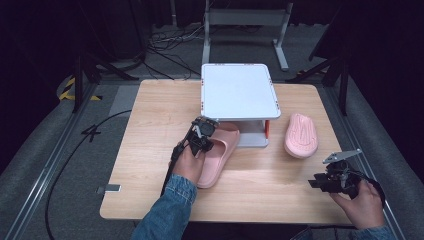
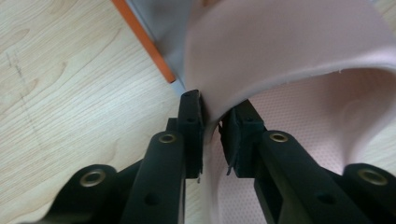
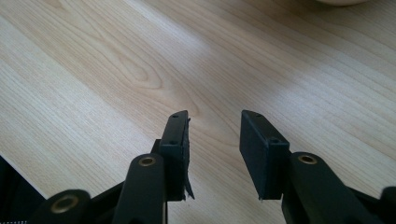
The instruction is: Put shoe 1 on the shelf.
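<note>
A pink slipper [image 1: 220, 155] lies upright on the wooden table [image 1: 150, 125], its toe end under the low white stand [image 1: 239, 90]. My left gripper [image 1: 202, 131] is shut on the edge of its strap. In the left gripper view the strap [image 2: 280, 51] curves down between the two black jaws of my left gripper [image 2: 211, 116], which pinch its thin edge. A second pink slipper [image 1: 301, 135] lies sole up to the right of the stand. My right gripper [image 1: 316, 182] hovers near the table's front right corner, open, with bare wood between its jaws [image 3: 215, 123].
The white stand has an orange leg [image 2: 144, 39] just left of the gripped strap, also seen under its right front corner [image 1: 267, 129]. Cables trail over the floor at the left and behind the table. A metal frame [image 1: 245, 20] stands beyond the far edge.
</note>
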